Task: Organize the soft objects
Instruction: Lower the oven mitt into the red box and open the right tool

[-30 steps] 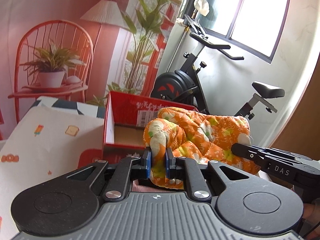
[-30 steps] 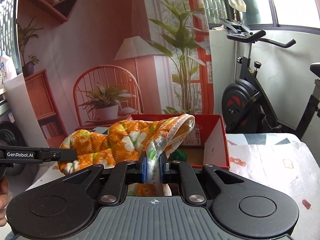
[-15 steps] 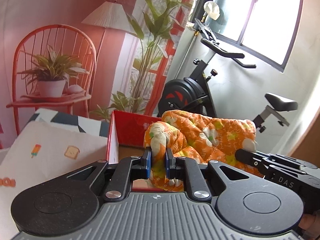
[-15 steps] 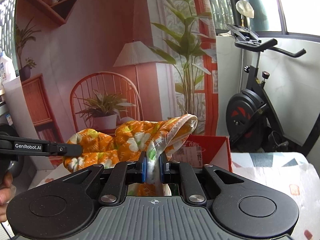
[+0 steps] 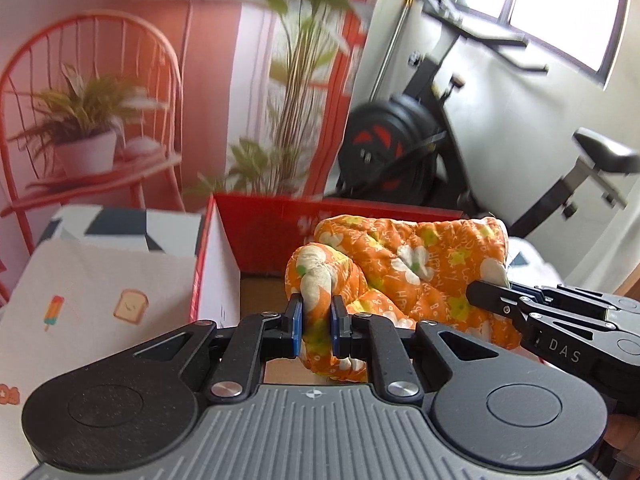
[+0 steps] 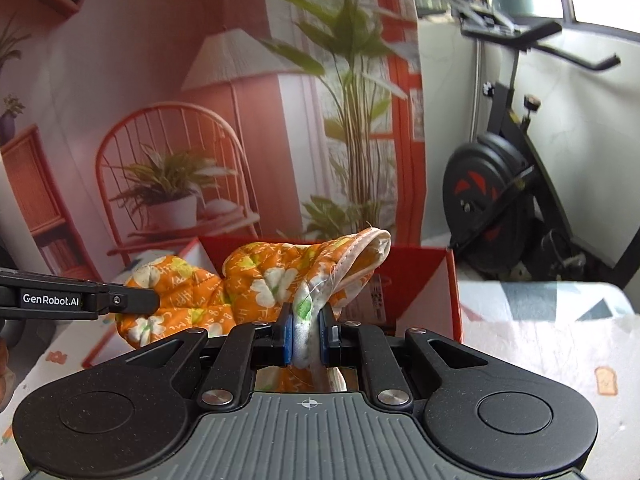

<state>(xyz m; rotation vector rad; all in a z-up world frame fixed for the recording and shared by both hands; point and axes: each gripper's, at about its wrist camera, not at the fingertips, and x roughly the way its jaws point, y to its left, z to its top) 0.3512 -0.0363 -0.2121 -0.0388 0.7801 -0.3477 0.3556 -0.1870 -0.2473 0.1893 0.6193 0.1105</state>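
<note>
Gripping an orange floral oven mitt [image 5: 404, 264] between them, left gripper [image 5: 316, 326] and right gripper [image 6: 306, 334] clamp its ends at twelve o'clock above a red box [image 5: 264, 236].

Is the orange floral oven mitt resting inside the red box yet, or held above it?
Held above it: the oven mitt hangs between the left gripper and right gripper, over the red box.

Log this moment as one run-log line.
left gripper: shut on orange floral mitt | right gripper: shut on mitt cuff | mitt: held above open red box | phase: carrying to box
</note>
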